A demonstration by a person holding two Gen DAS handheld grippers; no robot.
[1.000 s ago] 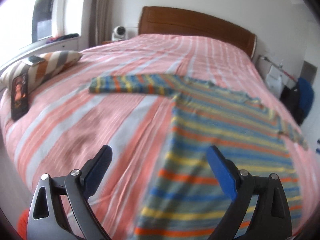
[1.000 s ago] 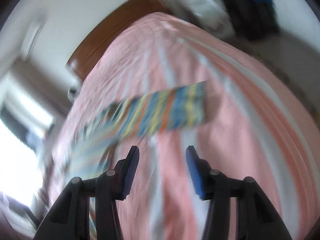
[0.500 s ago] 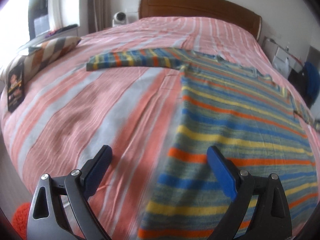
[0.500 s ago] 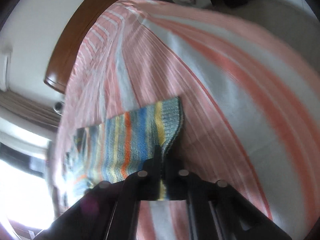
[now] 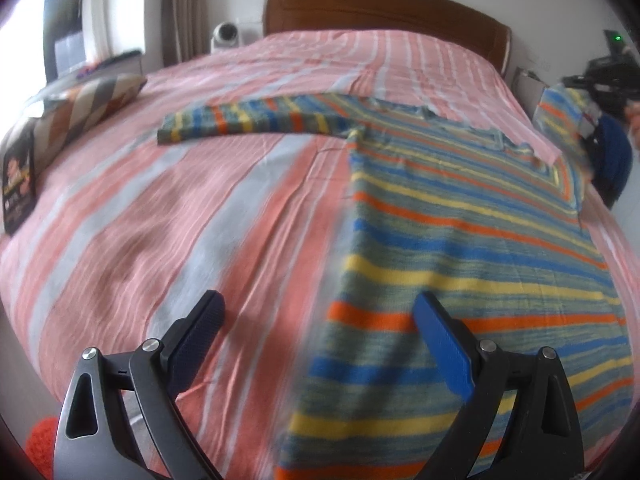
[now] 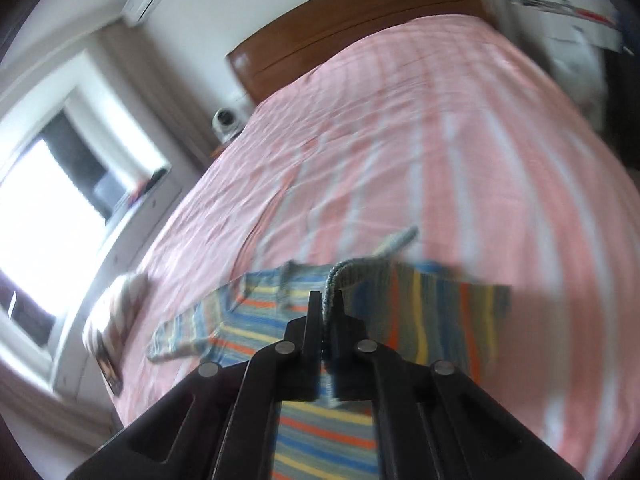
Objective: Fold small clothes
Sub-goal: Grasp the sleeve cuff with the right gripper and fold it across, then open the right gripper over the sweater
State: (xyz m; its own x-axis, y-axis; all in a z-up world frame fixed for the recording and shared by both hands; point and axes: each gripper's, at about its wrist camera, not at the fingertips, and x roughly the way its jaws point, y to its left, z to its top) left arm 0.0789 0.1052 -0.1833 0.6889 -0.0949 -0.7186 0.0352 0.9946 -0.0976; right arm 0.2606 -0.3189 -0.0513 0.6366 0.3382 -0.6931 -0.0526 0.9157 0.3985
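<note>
- I read no legible writing anywhere
- My left gripper (image 5: 316, 334) stands wide open, holding nothing
- My right gripper (image 6: 327, 312) is clamped on the multicoloured striped knitted sweater's (image 5: 460, 248) sleeve cuff (image 6: 360, 270)

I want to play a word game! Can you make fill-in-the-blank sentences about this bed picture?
1. The striped sweater lies on a ____ with a pink striped cover.
2. The right gripper is shut on the sweater's ____.
3. The left gripper has its fingers ____.
4. The headboard is made of ____.

Missing words: bed; sleeve; open; wood
</note>
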